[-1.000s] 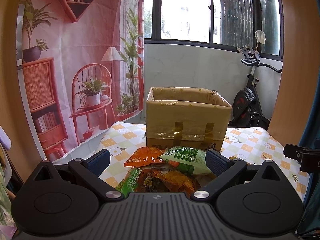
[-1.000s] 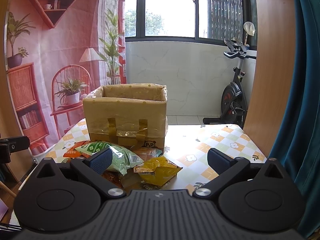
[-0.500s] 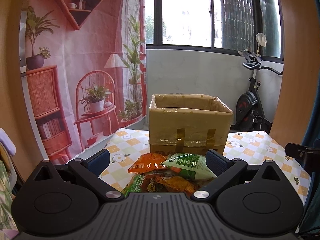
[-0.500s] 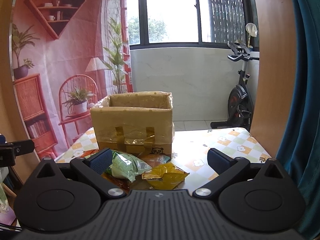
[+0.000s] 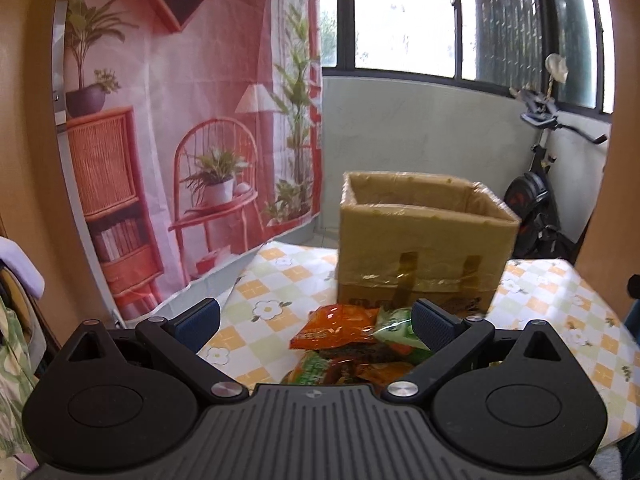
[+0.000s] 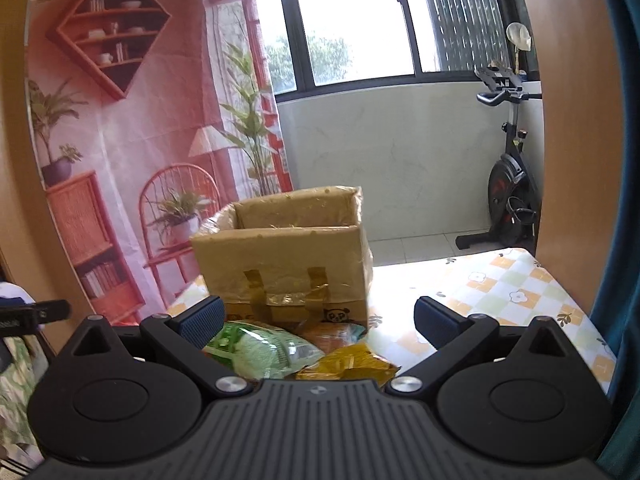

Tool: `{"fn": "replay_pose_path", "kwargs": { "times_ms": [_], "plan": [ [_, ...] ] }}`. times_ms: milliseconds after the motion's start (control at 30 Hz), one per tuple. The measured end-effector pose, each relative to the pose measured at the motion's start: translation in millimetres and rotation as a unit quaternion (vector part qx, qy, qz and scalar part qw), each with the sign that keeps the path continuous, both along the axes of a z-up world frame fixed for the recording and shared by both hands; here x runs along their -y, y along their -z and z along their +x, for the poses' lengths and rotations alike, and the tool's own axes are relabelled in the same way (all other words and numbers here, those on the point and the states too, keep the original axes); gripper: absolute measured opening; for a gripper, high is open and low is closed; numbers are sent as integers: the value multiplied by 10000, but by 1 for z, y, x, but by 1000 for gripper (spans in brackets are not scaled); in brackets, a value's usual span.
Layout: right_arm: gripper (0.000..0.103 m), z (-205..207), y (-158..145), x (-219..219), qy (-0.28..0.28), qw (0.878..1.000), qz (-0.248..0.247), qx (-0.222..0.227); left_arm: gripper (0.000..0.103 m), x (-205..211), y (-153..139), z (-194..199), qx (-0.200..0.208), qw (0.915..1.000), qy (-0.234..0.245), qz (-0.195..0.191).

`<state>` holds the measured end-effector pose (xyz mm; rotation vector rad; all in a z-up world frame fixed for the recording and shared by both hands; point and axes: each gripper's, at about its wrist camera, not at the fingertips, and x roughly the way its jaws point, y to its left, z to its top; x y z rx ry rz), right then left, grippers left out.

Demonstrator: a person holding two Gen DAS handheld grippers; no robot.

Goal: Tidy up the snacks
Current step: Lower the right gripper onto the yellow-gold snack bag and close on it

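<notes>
Left wrist view: left hand-held gripper (image 5: pixel 316 318) has its jaws spread wide, holding nothing, hovering over the snack pile (image 5: pixel 356 344) on the desk (image 5: pixel 276 280), just in front of the cardboard box (image 5: pixel 424 240). Right hand-held gripper (image 6: pixel 318 316) is likewise apart and empty. Risks — the packets overlap, so a pinch may drag two at once; slick foil could slip out; both grippers converging on one pile may collide.
</notes>
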<state>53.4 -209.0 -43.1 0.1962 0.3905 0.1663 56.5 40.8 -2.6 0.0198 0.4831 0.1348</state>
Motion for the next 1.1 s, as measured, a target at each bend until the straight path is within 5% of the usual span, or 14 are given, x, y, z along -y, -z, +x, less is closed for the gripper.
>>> {"fn": "replay_pose_path", "kwargs": {
  "times_ms": [467, 833, 1100],
  "plan": [
    [98, 84, 23, -1, -163, 9989, -399, -184, 102, -36, 31, 67, -418, 9978, 235, -457],
    [97, 135, 91, 5, -209, 9948, -585, -803, 102, -49, 109, 80, -1052, 9873, 517, -1070],
    [96, 151, 117, -2, -233, 9915, -377, -1220, 101, -29, 150, 86, -1563, 9835, 906, -134]
  ]
}}
